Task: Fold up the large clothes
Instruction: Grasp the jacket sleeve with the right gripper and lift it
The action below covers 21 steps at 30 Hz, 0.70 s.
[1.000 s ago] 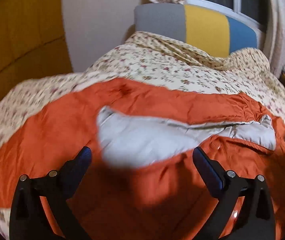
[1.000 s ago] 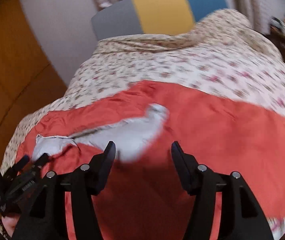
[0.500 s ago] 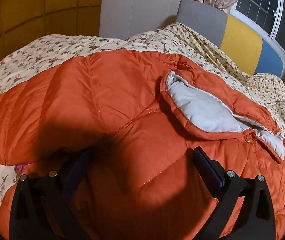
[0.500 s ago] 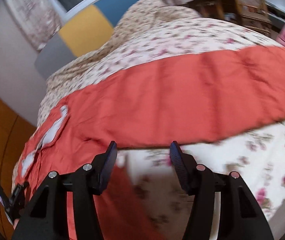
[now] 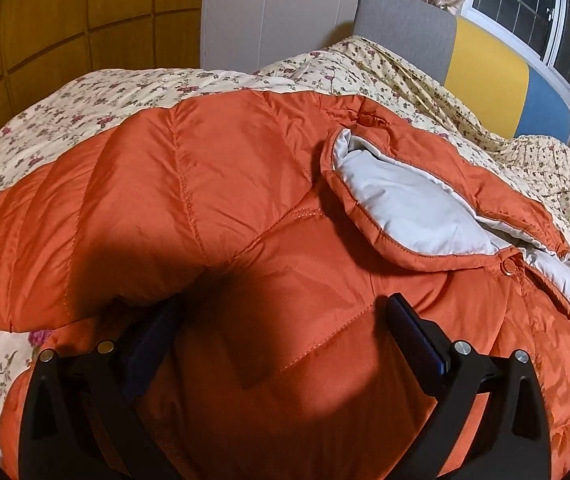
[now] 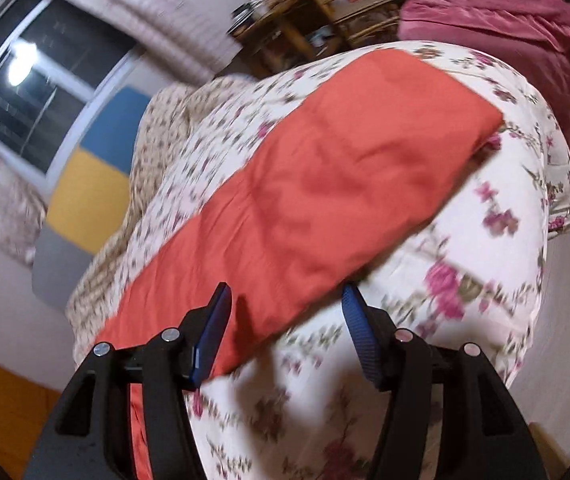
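An orange quilted jacket [image 5: 213,184] lies spread on a floral bedspread [image 5: 85,100]. Its collar with grey lining [image 5: 405,208] is folded open at the right. My left gripper [image 5: 285,304] hovers open and wide over the chest panel, where the sleeve joins the body. Its left finger is half hidden in shadow under the sleeve's fold. In the blurred right wrist view, the jacket's other sleeve [image 6: 325,184] stretches diagonally across the bed. My right gripper [image 6: 287,288] is open above that sleeve's near edge, with nothing pressed between its pads.
A grey, yellow and blue headboard [image 5: 481,64] and a window [image 5: 525,12] stand behind the bed. Wooden panels [image 5: 65,20] line the left wall. A pink cloth heap [image 6: 525,28] and wooden shelves [image 6: 317,8] sit beyond the bed's far corner.
The left gripper shifted left from the collar to the sleeve joint, then held still. The right gripper swept right along the sleeve and rolled; the collar left its view.
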Each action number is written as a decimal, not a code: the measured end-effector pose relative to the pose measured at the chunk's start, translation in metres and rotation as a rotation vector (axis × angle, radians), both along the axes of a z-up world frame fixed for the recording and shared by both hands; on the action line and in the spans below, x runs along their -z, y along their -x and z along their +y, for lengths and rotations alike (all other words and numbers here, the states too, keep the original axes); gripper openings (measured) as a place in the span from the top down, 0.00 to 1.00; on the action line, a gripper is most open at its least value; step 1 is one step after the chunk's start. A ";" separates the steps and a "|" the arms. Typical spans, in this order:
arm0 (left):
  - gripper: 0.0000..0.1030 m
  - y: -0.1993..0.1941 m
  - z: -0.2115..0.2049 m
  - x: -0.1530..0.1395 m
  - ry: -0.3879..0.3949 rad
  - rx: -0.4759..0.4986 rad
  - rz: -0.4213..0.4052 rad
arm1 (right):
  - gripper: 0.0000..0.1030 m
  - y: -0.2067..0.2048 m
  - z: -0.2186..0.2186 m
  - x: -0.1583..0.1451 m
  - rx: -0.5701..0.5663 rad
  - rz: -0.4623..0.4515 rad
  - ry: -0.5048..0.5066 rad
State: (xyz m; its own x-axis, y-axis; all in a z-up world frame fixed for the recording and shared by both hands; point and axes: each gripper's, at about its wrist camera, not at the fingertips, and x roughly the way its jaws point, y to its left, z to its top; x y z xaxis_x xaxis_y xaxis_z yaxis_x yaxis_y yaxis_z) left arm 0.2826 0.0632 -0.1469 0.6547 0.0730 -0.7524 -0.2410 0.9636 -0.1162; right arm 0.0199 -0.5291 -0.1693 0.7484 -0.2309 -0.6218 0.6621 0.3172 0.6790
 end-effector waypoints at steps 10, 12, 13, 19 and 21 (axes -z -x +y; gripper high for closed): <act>0.03 -0.001 -0.001 0.002 -0.003 0.000 0.014 | 0.68 -0.007 -0.023 -0.002 0.106 0.022 0.012; 0.03 -0.001 -0.001 0.002 0.000 0.000 0.013 | 0.78 -0.014 -0.022 -0.008 0.092 0.059 0.041; 0.03 -0.001 0.000 0.002 0.002 0.000 0.013 | 0.83 -0.017 -0.022 -0.009 0.088 0.065 0.054; 0.03 -0.002 0.000 0.002 0.002 0.000 0.013 | 0.90 -0.051 0.010 -0.052 0.014 0.084 0.292; 0.03 -0.002 0.000 0.002 0.005 0.000 0.011 | 0.90 -0.064 0.029 -0.069 -0.028 0.078 0.385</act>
